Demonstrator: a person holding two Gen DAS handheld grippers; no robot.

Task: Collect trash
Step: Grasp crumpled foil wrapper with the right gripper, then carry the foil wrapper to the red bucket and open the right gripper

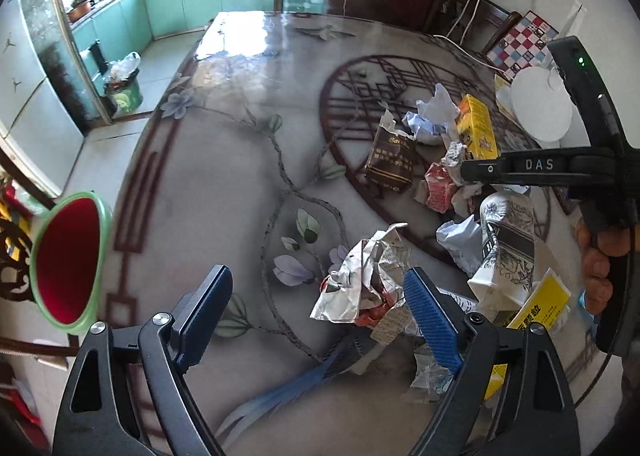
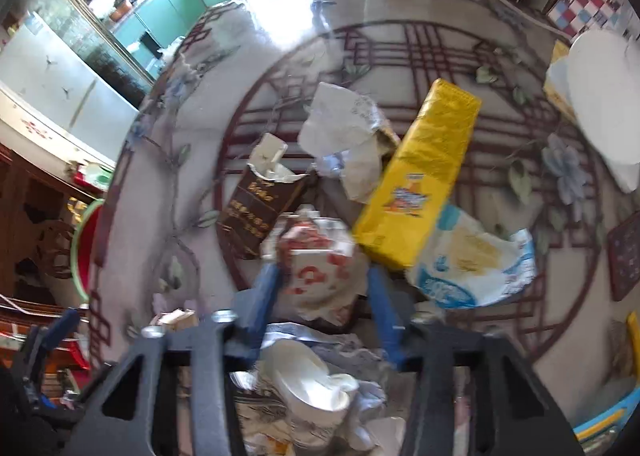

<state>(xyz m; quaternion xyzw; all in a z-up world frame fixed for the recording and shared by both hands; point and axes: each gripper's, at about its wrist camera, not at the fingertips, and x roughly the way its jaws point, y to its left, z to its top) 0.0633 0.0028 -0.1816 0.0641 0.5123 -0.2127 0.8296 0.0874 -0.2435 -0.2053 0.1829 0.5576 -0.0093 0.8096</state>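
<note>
A heap of trash lies on the round patterned table (image 1: 224, 183). My left gripper (image 1: 318, 302) hangs open over the near edge. A crumpled silver-white wrapper (image 1: 360, 280) lies between its blue fingers, against the right finger (image 1: 430, 312) and far from the left one. My right gripper (image 2: 324, 292) is shut on a crumpled red-and-white packet (image 2: 320, 276), with a pad tight on each side. From the left wrist view that gripper (image 1: 466, 171) reaches in from the right, a hand (image 1: 600, 256) on its grip. Around it lie a brown cigarette packet (image 2: 256, 203), a yellow box (image 2: 424, 175) and a printed paper cup (image 1: 506, 248).
A red bin with a green rim (image 1: 70, 260) stands beyond the table's left edge. White crumpled paper (image 2: 340, 123) and a blue-white plastic bag (image 2: 476, 260) sit in the heap. A white round object (image 1: 540, 103) and a chequered box (image 1: 524, 43) stand at the far right.
</note>
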